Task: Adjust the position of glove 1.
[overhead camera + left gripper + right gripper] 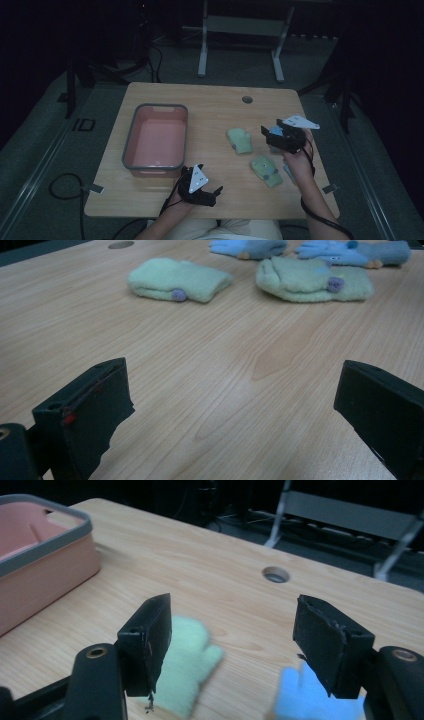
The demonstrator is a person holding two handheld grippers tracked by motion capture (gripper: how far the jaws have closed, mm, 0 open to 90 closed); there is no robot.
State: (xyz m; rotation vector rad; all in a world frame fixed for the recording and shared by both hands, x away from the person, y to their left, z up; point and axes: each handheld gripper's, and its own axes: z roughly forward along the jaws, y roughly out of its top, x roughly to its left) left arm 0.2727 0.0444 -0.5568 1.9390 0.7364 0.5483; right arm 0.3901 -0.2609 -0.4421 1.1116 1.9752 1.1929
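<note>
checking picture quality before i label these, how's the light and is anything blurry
High view: dim all over, surroundings nearly black, only the table and pink bin read clearly. Left gripper view: brighter and sharp, wood grain crisp, green gloves in focus. Right gripper view: green glove and blue glove smeared soft below the right tongs, the tongs' pads sharper.

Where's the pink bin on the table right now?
In the high view the pink bin sits on the table's left half, left of the green mittens, just beyond the left gripper.
</note>
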